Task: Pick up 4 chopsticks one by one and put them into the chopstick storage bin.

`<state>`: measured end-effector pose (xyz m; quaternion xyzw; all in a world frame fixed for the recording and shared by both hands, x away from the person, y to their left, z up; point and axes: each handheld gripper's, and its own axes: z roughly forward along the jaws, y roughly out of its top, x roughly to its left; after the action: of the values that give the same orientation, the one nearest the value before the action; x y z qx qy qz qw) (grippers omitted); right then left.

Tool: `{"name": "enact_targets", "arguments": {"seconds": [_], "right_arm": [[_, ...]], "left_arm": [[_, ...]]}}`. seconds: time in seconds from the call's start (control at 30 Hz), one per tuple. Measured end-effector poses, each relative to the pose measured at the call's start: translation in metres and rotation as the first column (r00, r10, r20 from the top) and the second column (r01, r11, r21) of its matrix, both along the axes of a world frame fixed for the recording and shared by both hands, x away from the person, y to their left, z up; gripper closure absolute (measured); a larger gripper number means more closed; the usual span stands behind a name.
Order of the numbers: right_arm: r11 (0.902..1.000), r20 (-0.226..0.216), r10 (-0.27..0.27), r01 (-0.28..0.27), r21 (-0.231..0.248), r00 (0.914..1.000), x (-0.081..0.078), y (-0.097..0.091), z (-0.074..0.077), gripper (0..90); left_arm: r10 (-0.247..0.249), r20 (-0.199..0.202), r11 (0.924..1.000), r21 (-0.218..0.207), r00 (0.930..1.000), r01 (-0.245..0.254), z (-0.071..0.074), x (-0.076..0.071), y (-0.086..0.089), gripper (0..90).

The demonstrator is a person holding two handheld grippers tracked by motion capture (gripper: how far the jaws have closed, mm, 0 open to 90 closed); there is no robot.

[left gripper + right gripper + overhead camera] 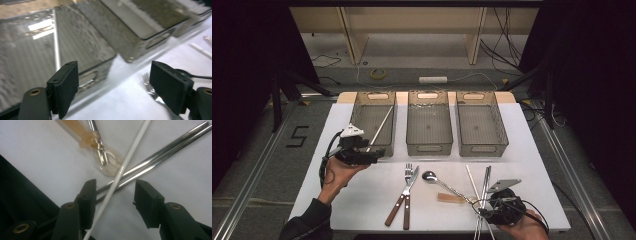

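Three bins stand in a row at the far side of the table (362, 200), and the left bin (373, 122) already has a white chopstick (382, 125) leaning in it. The work looks like sorting cutlery into these bins. The step in hand, as I judge it, is picking up the second white chopstick (117, 180), which lies near the table's front edge, crossing over a pair of metal chopsticks (160, 155).

To do it well, the right gripper (113, 200) should close on the white stick alone, low enough to catch it but clear of the metal pair touching it underneath. A grip near the stick's middle would keep it from swinging on the lift. The clear plastic spoon (107, 162) just beyond should stay untouched.

Its fingers (88, 197) stand partly apart around the white stick. One pad is just beside it, the other well clear, so nothing is clamped yet.

The left gripper (113, 87) hovers near the front corner of the left bin with fingers wide apart and empty. A fork (150, 85) lies on the table beyond them.
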<state>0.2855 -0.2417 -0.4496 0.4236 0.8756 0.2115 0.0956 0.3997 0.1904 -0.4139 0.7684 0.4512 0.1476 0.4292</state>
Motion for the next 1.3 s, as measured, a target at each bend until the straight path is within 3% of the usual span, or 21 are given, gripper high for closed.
{"name": "enact_targets", "arguments": {"seconds": [0.1,0.37,0.57,0.67,0.77,1.3], "right_arm": [[0.9999,-0.021,0.003,-0.004,-0.012,0.9998,0.0,0.0,-0.003,56.9],[0.9995,-0.047,0.012,-0.014,-0.028,0.9988,-0.001,0.0,-0.006,62.6],[0.9992,-0.058,0.01,-0.012,-0.038,0.9983,-0.001,0.001,-0.008,66.3],[0.9989,-0.061,0.006,-0.009,-0.047,0.9981,0.0,0.001,-0.009,68.2],[0.9987,-0.065,-0.001,-0.002,-0.052,0.9979,0.001,0.0,-0.01,70.2],[0.998,-0.077,-0.053,0.05,-0.039,0.9956,0.005,-0.005,-0.012,80.8]], "left_arm": [[-0.009,0.014,0.9999,-0.012,0.9999,0.009,-0.004,-0.008,-0.002,21.1],[-0.039,0.049,0.9992,0.007,0.998,0.038,-0.012,-0.027,-0.01,20.2],[-0.043,0.063,0.9982,-0.04,0.9971,0.046,-0.012,-0.04,-0.01,19.6],[-0.056,0.065,0.9981,-0.022,0.9963,0.057,-0.013,-0.046,-0.011,19.4],[-0.06,0.059,0.9975,-0.034,0.9965,0.062,-0.014,-0.049,-0.011,19.4],[-0.102,0.056,0.9946,-0.011,0.9932,0.103,-0.016,-0.057,-0.019,19.4]]}}
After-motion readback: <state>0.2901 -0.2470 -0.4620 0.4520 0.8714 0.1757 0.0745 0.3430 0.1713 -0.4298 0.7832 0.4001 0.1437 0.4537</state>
